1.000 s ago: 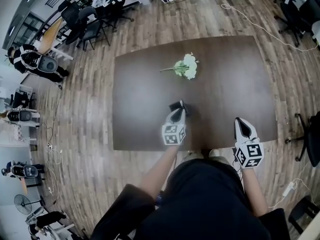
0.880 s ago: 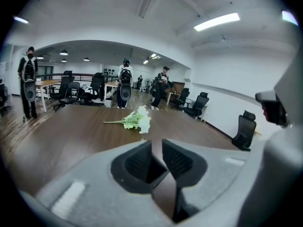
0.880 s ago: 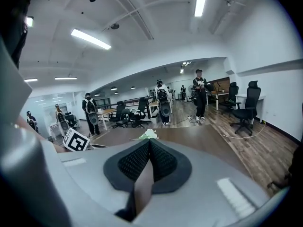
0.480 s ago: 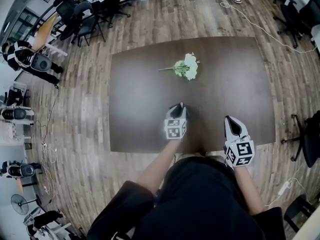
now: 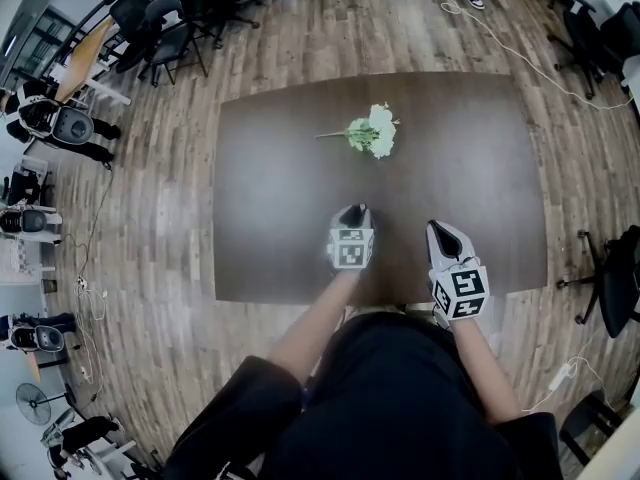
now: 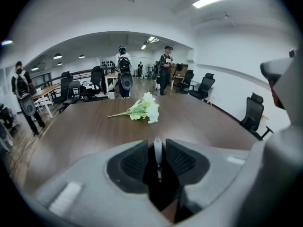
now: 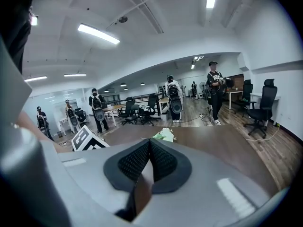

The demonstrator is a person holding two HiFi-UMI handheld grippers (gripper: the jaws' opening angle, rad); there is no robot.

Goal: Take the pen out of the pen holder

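Note:
In the left gripper view a thin grey pen [image 6: 157,156] stands upright between the pads of my left gripper [image 6: 157,145]. The jaws stand apart with a gap on each side of the pen. Under the pen, the dark pen holder [image 6: 162,190] fills the gap. In the head view the holder [image 5: 346,211] peeks out at the tip of the left gripper [image 5: 356,214], near the table's front edge. My right gripper [image 5: 438,230] hovers to its right with its pads meeting at the tips [image 7: 150,143] and nothing between them.
A bunch of white and green flowers [image 5: 372,131] lies mid-table on the dark brown table [image 5: 280,188]. Office chairs and several standing people are beyond the far edge. The left gripper's marker cube [image 7: 87,138] shows at the left of the right gripper view.
The right gripper has moved left along the table's front edge, closer to the left gripper. The left gripper has stayed at the pen holder, shifting only slightly.

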